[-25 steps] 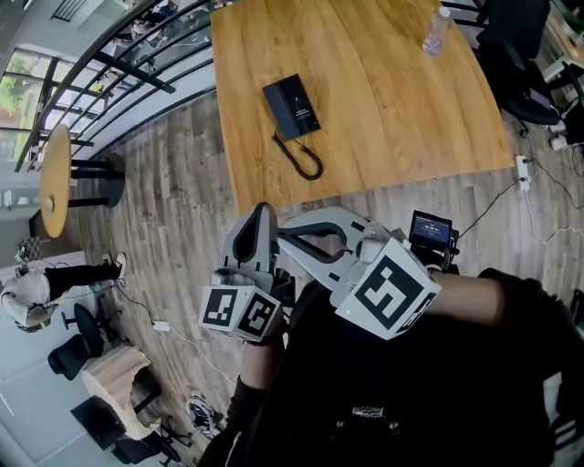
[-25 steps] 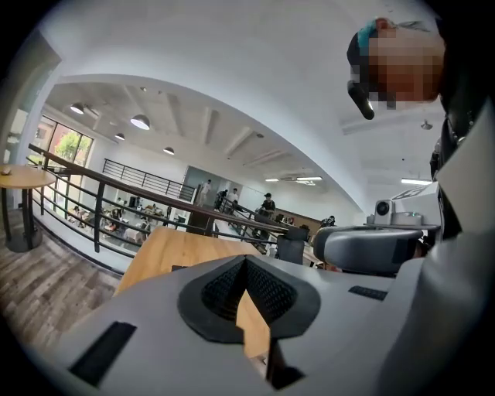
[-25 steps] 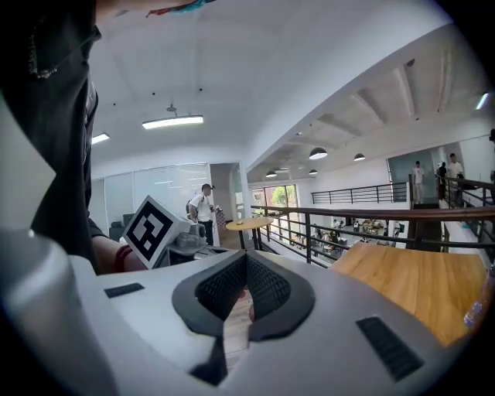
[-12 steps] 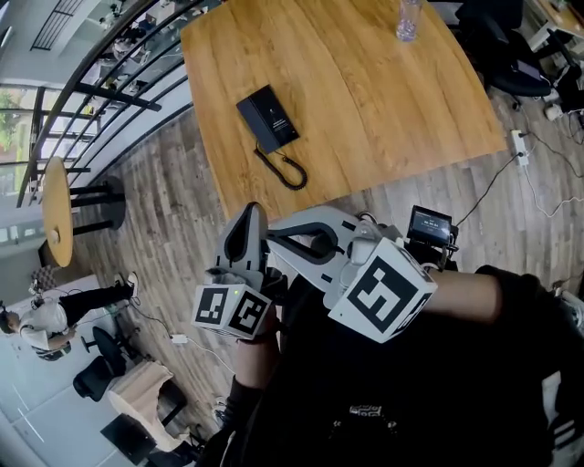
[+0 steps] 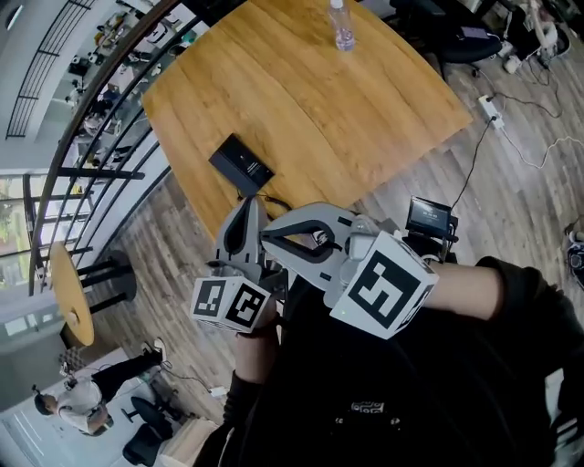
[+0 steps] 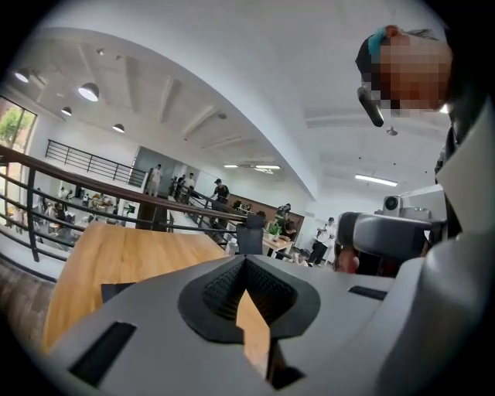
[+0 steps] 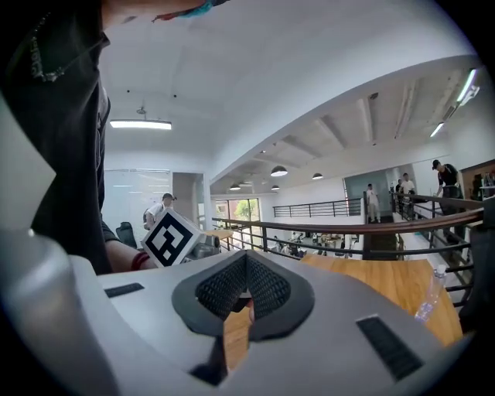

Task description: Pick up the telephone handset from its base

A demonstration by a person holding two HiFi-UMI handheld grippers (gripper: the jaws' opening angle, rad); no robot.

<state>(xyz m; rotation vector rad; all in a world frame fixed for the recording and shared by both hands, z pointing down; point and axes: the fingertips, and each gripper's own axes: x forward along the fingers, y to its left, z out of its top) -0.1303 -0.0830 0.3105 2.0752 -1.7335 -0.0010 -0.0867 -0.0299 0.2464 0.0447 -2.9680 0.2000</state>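
The black telephone (image 5: 241,165) lies flat near the wooden table's (image 5: 310,100) near left edge, with its coiled cord (image 5: 265,196) trailing toward me. It shows as a dark slab (image 6: 116,291) low in the left gripper view. I cannot tell the handset from the base at this size. My left gripper (image 5: 245,210) is shut and empty, its tip just short of the table edge below the phone. The right gripper (image 5: 266,239), also shut and empty, points left and crosses close beside the left one. Both are held close to my chest. In both gripper views (image 6: 246,267) (image 7: 246,290) the pads meet with nothing between them.
A clear water bottle (image 5: 341,25) stands at the table's far side, also visible as a bottle (image 7: 428,298) in the right gripper view. A railing (image 5: 100,109) runs along the left. A small round table (image 5: 69,294) stands lower left. A power strip (image 5: 488,108) and cables lie on the floor at right.
The table and phone have swung left and down in the head view, nearer to the gripper tips. Both grippers stayed shut and close together while the whole view turned.
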